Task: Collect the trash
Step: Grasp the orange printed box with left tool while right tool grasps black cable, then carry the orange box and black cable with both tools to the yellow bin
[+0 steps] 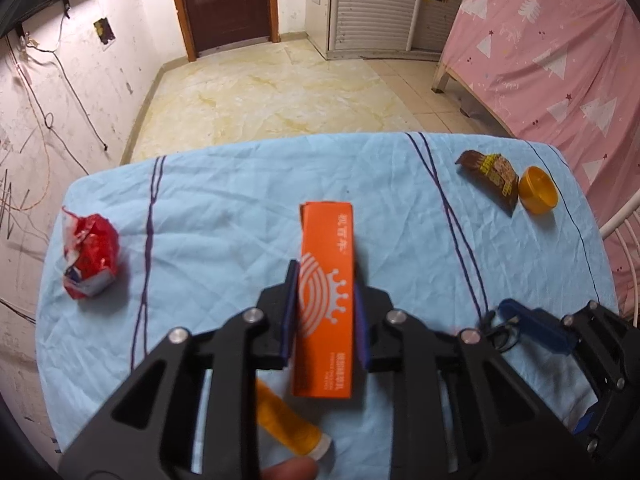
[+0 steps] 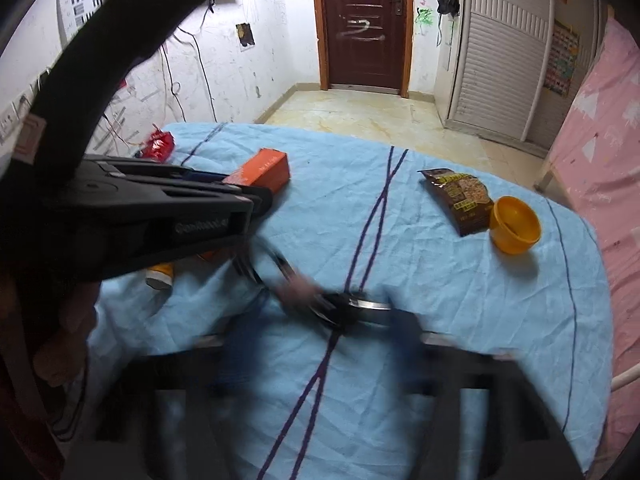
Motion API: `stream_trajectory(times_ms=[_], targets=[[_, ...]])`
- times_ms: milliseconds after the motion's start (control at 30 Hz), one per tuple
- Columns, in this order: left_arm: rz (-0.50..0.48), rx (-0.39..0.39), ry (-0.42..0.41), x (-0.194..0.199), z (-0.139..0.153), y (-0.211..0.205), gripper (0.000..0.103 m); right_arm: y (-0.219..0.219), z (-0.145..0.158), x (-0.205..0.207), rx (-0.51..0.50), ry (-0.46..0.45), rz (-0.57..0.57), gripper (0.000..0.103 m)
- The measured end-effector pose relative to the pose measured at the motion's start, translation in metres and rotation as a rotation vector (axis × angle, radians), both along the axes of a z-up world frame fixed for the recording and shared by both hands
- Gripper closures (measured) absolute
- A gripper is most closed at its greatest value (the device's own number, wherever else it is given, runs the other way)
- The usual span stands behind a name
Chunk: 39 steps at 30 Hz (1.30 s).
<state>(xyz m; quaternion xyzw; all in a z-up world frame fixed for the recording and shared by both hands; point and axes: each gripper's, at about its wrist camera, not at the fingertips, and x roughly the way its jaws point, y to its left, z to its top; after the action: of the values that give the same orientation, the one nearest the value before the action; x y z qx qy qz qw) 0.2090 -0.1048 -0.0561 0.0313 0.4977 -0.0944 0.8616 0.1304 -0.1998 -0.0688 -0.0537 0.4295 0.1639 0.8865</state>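
Left gripper (image 1: pixel 326 312) closed on an orange carton (image 1: pixel 327 300), pads pressed to its long sides. Right gripper (image 2: pixel 320 316) blurred, jaws narrowed around a dark, metal-rimmed object (image 2: pixel 352 308) — contact not resolvable. Beyond the left gripper's far-left side: crumpled red wrapper (image 1: pixel 90 256). Ahead of the right gripper: brown snack packet (image 2: pixel 460 200) touching a yellow cup (image 2: pixel 516 224). Beneath the left gripper: an orange tube (image 1: pixel 288 420). All on the blue-clothed bench (image 1: pixel 240 200) — collection judged barely begun; no bin visible.
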Motion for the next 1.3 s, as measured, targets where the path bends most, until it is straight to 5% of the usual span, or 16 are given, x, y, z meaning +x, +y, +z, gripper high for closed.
stream_trajectory(times_ms=[167, 600, 1300], targets=[[0.006, -0.013, -0.004, -0.003, 0.003, 0.007, 0.081, -0.001, 0.000, 0.000, -0.008, -0.004, -0.002, 0.079], [0.032, -0.040, -0.014, -0.005, 0.012, 0.017, 0.081, -0.010, 0.014, -0.020, 0.021, -0.047, 0.005, 0.080], [-0.048, -0.031, -0.132, -0.046, 0.069, -0.041, 0.081, -0.110, 0.062, -0.075, 0.129, -0.194, -0.172, 0.080]])
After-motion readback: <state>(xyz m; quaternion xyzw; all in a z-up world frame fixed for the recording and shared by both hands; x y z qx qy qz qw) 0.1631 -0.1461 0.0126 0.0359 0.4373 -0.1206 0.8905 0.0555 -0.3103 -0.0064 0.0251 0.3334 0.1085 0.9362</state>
